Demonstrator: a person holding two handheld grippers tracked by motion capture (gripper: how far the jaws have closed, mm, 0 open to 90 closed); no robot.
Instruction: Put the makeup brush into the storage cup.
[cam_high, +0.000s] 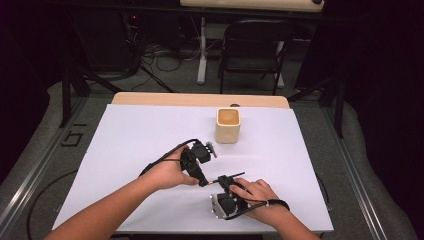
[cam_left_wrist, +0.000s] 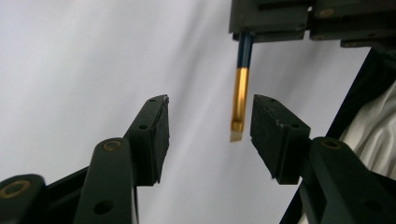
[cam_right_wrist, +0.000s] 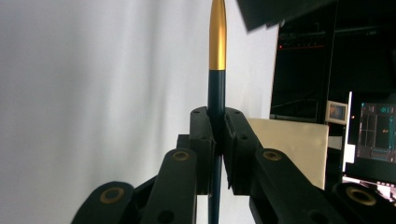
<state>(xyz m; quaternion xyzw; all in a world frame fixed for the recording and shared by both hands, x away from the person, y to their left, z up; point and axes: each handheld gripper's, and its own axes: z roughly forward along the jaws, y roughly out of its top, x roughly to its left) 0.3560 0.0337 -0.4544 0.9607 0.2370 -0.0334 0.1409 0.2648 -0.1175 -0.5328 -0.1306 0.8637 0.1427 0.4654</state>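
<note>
From above, the left gripper (cam_high: 212, 165) and the right gripper (cam_high: 226, 184) meet near the front middle of the white table (cam_high: 140, 135). A thin pen (cam_high: 216, 181) lies nearly level between them, its long axis running from the right gripper toward the left one. A tan cup (cam_high: 228, 125) stands well apart, farther back.

In the left gripper view, the left gripper (cam_left_wrist: 209, 125) has its jaws standing apart, with the gold end of the pen (cam_left_wrist: 240, 105) hanging between them, just beside the right-hand pad (cam_left_wrist: 268, 135) without pressing on either. The pen's dark blue part runs up into the other gripper.

In the right gripper view, the right gripper (cam_right_wrist: 218, 135) is clamped tight on the dark blue barrel of the pen (cam_right_wrist: 217, 56), whose gold end points straight away from the camera. No writing on the pen can be read.
</note>
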